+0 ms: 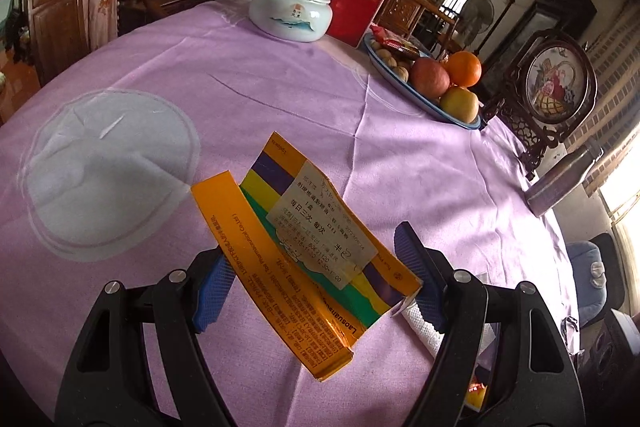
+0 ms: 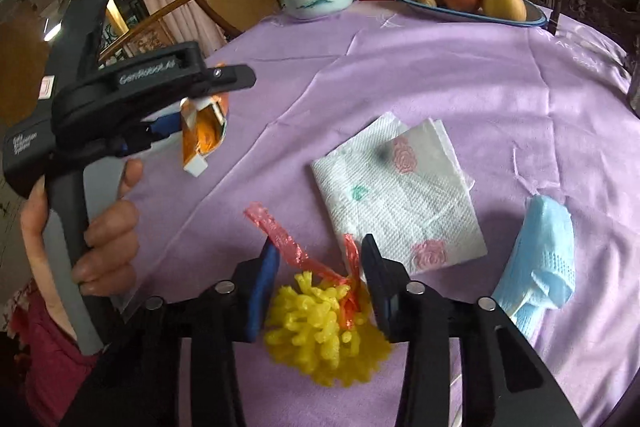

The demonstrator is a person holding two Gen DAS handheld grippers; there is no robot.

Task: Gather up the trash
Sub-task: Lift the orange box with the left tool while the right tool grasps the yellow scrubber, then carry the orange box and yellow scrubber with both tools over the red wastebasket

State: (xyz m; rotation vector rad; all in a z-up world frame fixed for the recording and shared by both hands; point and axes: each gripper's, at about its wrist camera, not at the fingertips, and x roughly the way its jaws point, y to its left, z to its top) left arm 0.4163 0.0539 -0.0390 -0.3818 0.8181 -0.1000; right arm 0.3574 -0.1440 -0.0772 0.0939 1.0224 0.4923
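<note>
My left gripper (image 1: 316,279) is shut on a flattened orange medicine box (image 1: 304,255) with coloured stripes and a white label, held above the purple tablecloth; it also shows in the right wrist view (image 2: 202,131). My right gripper (image 2: 320,267) is shut on a yellow knobbly bag (image 2: 324,327) tied with red plastic strips (image 2: 280,235), low over the cloth. A white paper napkin with pink roses (image 2: 400,195) lies just beyond it. A crumpled blue face mask (image 2: 540,267) lies to its right.
A round table under a purple cloth (image 1: 280,87) holds a white lidded ceramic jar (image 1: 290,11), a red box (image 1: 356,9), a blue-rimmed fruit plate (image 1: 424,75) and a framed ornament (image 1: 556,87). A white round patch (image 1: 108,171) marks the cloth at left. Wooden chairs stand behind.
</note>
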